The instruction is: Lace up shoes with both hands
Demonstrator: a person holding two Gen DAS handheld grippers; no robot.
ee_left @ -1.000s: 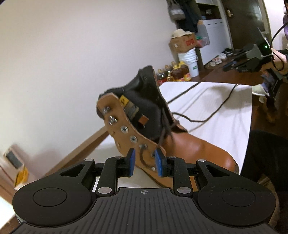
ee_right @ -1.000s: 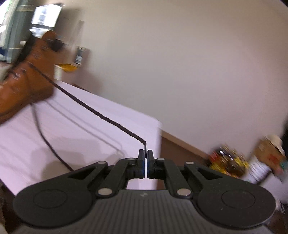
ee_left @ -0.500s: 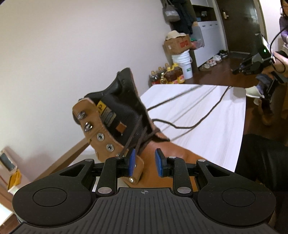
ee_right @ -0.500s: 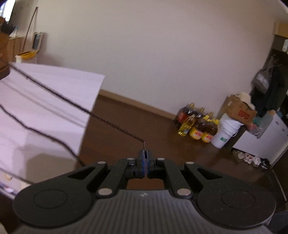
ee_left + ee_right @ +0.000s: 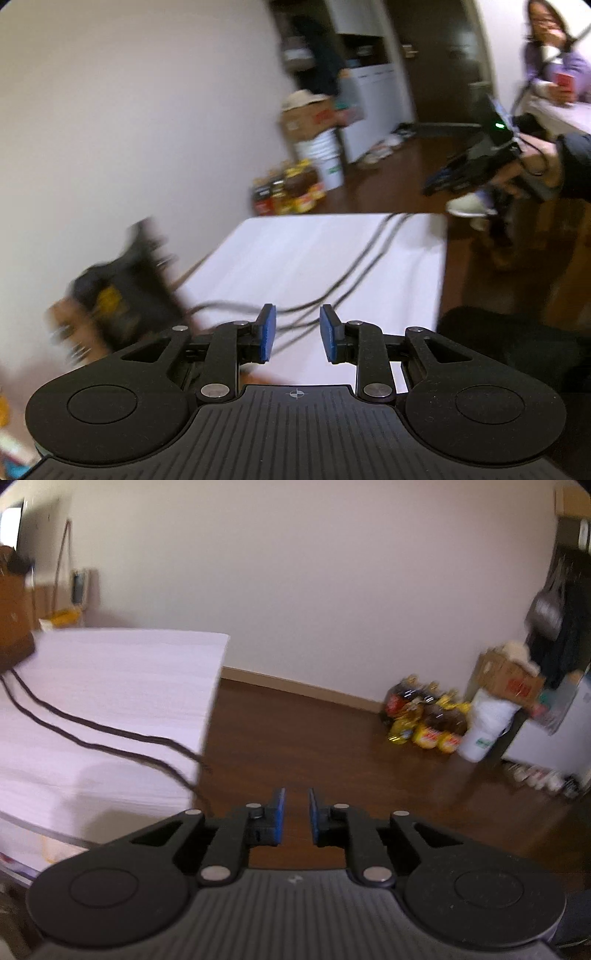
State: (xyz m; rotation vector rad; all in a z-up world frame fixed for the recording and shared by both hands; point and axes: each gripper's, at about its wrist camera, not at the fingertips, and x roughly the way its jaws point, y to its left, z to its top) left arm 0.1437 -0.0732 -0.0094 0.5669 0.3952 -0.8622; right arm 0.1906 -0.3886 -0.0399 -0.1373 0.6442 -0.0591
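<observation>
Right gripper point(image 5: 294, 818) jaws opening, empty, letting two dark braided laces point(image 5: 110, 738) drape across white tabletop point(image 5: 122, 664); left gripper point(image 5: 297, 338) narrowly parted, empty.

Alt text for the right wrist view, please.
The right tongs, jaws opening with nothing between them, hang past the edge of a white-covered table. Two dark brown laces trail across the table and droop off its edge, above a brown wooden floor.
</observation>
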